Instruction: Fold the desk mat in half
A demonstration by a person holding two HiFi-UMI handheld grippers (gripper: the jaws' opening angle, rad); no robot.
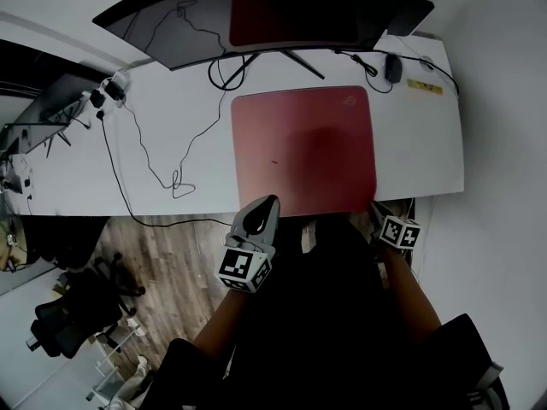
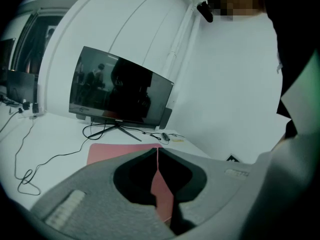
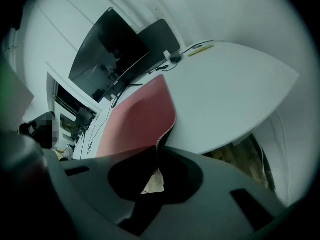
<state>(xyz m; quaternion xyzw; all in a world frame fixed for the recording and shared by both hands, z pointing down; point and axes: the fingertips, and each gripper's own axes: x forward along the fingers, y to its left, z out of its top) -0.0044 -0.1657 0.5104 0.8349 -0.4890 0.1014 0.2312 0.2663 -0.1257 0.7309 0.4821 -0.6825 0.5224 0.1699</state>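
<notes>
the red desk mat (image 1: 303,148) lies flat on the white table (image 1: 419,143), its near edge along the table's front edge, in front of a dark curved monitor (image 1: 197,24). the left gripper (image 1: 267,202) sits at the mat's near left corner. its jaws are closed together, and in the left gripper view a thin strip of the red mat runs between them. the right gripper (image 1: 376,207) is at the near right corner, jaws pinched tight on the mat's edge. in the right gripper view that corner curls up off the table into the grip. a black cable (image 1: 141,148) loops over the table to the left of the mat, apart from it
</notes>
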